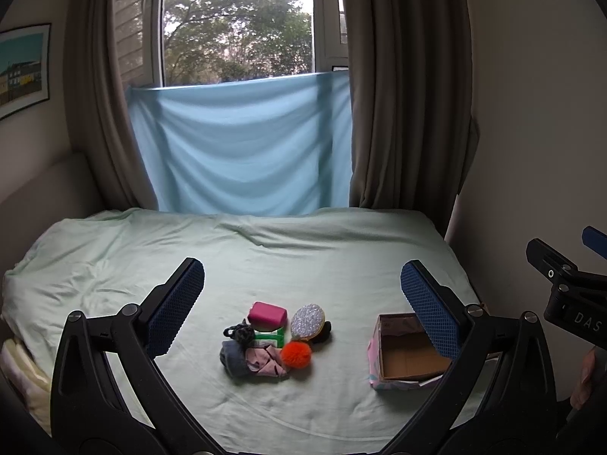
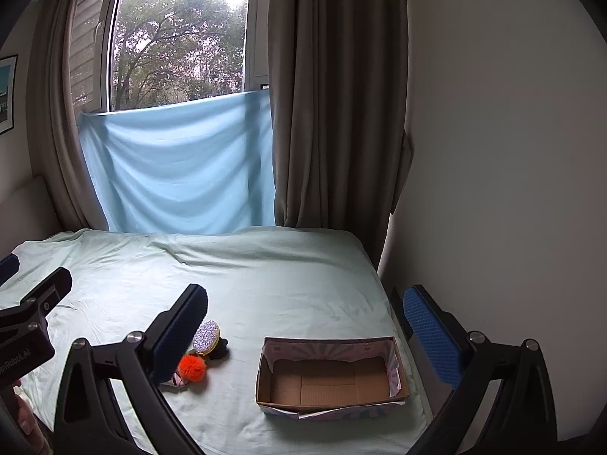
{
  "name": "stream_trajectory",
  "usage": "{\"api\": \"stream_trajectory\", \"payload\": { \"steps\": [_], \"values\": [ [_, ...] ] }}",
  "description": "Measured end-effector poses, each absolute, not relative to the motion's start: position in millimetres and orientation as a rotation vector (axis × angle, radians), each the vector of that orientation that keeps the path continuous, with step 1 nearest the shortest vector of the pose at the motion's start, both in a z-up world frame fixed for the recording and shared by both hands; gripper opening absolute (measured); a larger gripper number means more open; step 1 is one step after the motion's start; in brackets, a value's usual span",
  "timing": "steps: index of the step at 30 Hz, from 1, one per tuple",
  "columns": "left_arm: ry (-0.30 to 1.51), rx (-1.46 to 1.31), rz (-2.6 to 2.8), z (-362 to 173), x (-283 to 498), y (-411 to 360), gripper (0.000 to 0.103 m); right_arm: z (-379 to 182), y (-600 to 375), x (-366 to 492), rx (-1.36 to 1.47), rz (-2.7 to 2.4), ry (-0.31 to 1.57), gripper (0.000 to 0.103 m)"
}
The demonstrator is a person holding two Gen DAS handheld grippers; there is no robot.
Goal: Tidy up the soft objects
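Both grippers, left (image 1: pixel 303 303) and right (image 2: pixel 305 326), jaws wide apart, hover above bed (image 1: pixel 284 258); soft-item pile (image 1: pixel 271 337) beside empty box (image 2: pixel 330 375).

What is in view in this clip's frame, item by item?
box: 1, cardboard with pink-teal outside, open and empty, on bed right of the pile
pink block: 1, magenta, back of pile
glitter pad: 1, silver with yellow edge, pile's right
pompom: 1, orange, front right of pile
green pack: 1, green-white, middle of pile
scrunchie: 1, black, pile's left
grey cloth: 1, grey-blue, front left
pink cloth: 1, pink with dark marks, front
bed: 1, pale green sheet
blue cloth: 1, under window
curtains: 2, brown
left claw: open, above pile
right claw: open, above box
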State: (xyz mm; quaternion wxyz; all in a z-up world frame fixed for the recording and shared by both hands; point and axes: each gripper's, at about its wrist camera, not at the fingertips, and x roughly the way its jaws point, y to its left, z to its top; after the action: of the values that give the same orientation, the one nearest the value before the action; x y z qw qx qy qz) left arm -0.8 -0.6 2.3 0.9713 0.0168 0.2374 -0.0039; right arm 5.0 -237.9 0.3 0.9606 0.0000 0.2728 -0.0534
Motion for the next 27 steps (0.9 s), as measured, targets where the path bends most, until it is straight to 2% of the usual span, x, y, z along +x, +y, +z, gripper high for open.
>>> {"api": "stream_trajectory", "payload": {
  "steps": [27],
  "values": [
    [0.477,0.033,-0.008,0.3,-1.7,3.9,0.103,-1.2,-233.0,7.9,-0.006,-0.103,0.551,0.103]
  ]
}}
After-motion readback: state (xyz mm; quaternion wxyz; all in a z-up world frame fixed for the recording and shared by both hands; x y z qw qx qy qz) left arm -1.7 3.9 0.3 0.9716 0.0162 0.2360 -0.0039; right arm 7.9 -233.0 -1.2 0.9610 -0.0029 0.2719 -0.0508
